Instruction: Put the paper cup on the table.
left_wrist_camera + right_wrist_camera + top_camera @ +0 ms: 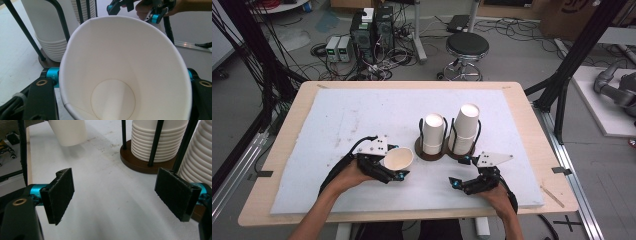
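Gripping a single white paper cup (398, 158), the left tool (393, 172) has its jaws clamped on the cup's sides, holding it tilted above the white mat (337, 120) on the table (532, 120), near the mat's front edge and left of the cup holders. In the left gripper view the cup's open mouth faces the camera, its round bottom visible inside, with a blue-collared jaw pressed against each flank. The right tool (462, 181) rests low over the mat at the front right, its jaws standing wide apart with nothing between them; in the right gripper view the two black pads (61, 195) frame bare mat. Just beyond it stand two stacks of white cups, the left stack (433, 133) shorter and the right stack (466, 129) taller, each upside down on a round brown base (422, 151) inside black wire uprights. The held cup sits just left of the shorter stack, apart from it.
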A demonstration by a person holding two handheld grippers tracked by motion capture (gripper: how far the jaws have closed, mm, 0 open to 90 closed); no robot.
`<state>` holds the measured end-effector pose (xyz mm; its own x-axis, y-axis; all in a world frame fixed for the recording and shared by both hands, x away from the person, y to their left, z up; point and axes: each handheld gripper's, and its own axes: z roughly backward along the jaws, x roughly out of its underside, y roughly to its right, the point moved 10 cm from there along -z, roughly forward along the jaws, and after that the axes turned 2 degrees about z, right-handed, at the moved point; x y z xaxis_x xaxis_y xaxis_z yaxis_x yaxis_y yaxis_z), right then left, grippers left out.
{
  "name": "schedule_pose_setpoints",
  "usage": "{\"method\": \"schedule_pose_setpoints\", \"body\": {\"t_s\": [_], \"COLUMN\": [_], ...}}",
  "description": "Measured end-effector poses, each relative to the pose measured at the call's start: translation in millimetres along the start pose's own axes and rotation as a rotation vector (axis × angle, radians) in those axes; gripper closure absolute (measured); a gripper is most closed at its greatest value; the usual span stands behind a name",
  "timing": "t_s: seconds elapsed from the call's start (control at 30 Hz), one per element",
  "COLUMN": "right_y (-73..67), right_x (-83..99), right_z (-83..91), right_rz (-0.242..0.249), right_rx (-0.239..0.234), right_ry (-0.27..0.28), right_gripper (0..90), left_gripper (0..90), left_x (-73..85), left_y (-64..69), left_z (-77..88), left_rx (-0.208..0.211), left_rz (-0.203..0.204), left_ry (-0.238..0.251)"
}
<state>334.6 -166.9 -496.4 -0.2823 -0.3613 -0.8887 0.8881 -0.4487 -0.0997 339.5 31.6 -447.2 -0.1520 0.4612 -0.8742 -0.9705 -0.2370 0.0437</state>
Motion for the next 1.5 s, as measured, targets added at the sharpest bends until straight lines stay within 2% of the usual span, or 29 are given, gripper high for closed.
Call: {"method": "schedule_pose_setpoints", "body": {"t_s": [0.37, 0.67, 0.83, 1.17, 1.37, 1.47, 1.5], "right_y": [-0.1, -0.3, -0.2, 0.0, 0.3, 0.3, -0.1], "right_x": [-0.1, -0.1, -0.1, -0.2, -0.4, -0.6, -0.5], "right_z": [-0.1, -0.1, 0.0, 0.0, 0.5, 0.4, 0.6], "right_rz": [0.003, 0.003, 0.003, -0.001, 0.002, 0.006, 0.003], "right_rx": [0.001, -0.002, 0.003, 0.0, 0.003, 0.004, 0.003], "right_ry": [0.002, 0.002, 0.003, 0.004, 0.008, 0.01, 0.009], "right_gripper": [16.6, 16.6, 16.6, 16.6, 16.6, 16.6, 16.6], "left_gripper": [30.2, 30.2, 30.1, 28.8, 23.8, 19.0, 17.8], "left_x": [5.7, 11.8, 17.7, 17.6, 19.6, 26.2, 28.1], "left_y": [-1.9, -4.7, -7.3, -7.0, -7.6, -8.2, -8.5], "left_z": [-15.2, -24.4, -30.2, -30.7, -32.7, -36.1, -37.0], "left_rx": [0.01, -0.006, -0.017, -0.019, -0.025, -0.026, -0.029], "left_rz": [-0.001, -0.01, -0.002, 0.001, 0.014, 0.03, 0.024], "left_ry": [-0.047, -0.087, -0.117, -0.115, -0.105, -0.128, -0.141]}}
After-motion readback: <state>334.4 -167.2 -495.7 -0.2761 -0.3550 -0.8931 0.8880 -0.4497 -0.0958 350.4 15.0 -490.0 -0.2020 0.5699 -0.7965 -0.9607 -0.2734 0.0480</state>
